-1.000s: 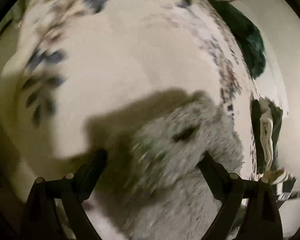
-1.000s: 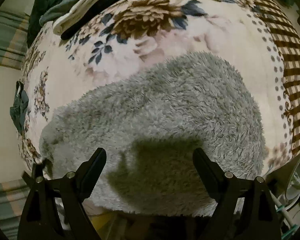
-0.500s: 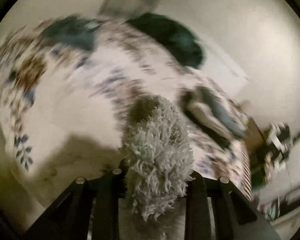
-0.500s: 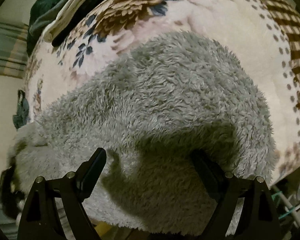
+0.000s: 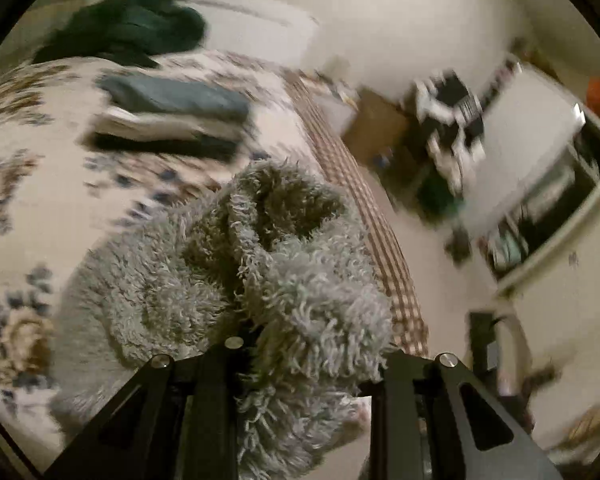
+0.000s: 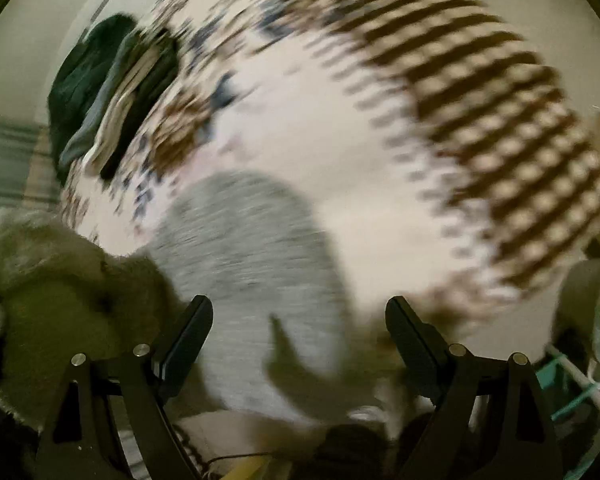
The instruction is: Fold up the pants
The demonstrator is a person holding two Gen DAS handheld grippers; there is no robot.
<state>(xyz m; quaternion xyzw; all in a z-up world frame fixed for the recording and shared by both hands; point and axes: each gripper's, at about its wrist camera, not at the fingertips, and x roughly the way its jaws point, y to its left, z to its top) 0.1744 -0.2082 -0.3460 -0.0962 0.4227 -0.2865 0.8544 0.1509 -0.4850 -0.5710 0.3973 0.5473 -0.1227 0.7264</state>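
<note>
The bed (image 5: 52,208) fills most of both views, covered by a cream bedspread (image 6: 340,128) printed with brown and blue flowers and edged with a brown checked border (image 6: 512,148). Beyond its edge in the left wrist view lies pale floor (image 5: 432,264), with a blurred clutter of dark and white things and a cardboard-brown box (image 5: 374,128) near the wall.

The grey fleece pants (image 5: 236,264) are the next largest thing. Most of the garment lies on the bedspread near the checked border, and one shaggy bunch of it is lifted off the bed toward the left camera. In the right wrist view the pants (image 6: 252,264) show as a blurred grey patch on the bedspread, between and ahead of that tool's fingers.

Farther back on the bed sits a stack of folded clothes (image 5: 172,120), grey-blue on top, then pale, then black. Behind it lies a rumpled dark green garment (image 5: 128,28).

The left tongs (image 5: 308,360) are narrowed and clamped on the raised bunch of fleece, which bulges out above and below the fingers. The right tongs (image 6: 300,328) stand wide above the bed with nothing gripped; the pads do not press on the fabric. At the left edge of that view a pale furry mass (image 6: 48,280) is too blurred to identify.
</note>
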